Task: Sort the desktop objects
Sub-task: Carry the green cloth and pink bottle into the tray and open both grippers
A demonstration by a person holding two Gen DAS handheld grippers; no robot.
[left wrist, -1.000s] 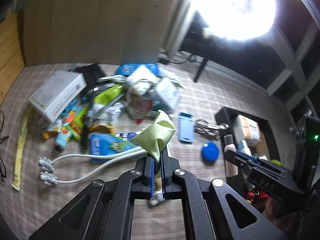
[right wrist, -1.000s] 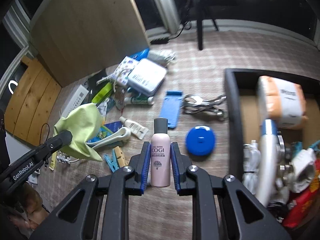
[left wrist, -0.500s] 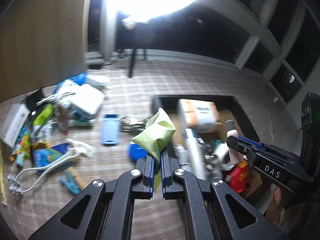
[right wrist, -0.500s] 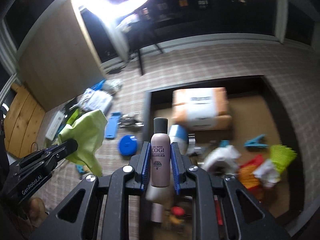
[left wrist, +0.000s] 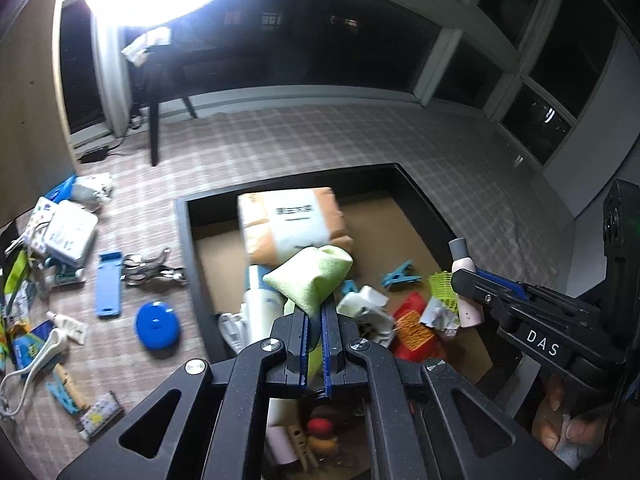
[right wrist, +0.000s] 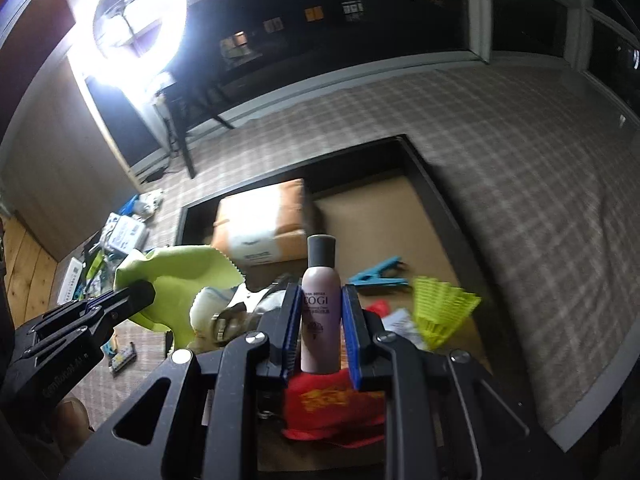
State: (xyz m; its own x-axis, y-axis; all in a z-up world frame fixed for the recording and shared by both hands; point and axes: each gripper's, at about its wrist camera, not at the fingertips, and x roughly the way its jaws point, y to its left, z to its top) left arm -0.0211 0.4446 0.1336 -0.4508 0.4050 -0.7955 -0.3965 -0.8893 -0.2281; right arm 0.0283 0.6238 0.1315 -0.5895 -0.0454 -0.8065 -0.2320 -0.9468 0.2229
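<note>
Grippers (left wrist: 315,320) with cloth (left wrist: 310,276), bottle (right wrist: 321,312)

A blazing ring light (right wrist: 138,26) is seen at the upper left, glare washing out its surroundings. Dark window panes (left wrist: 532,12) are framed by pale mullions behind. A black stand leg (left wrist: 154,132) is planted on the checked cloth (left wrist: 304,136).

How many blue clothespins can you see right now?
2: one clothespin on the box floor, another blue clip on the checked cloth left of it. More may be hidden.
</note>
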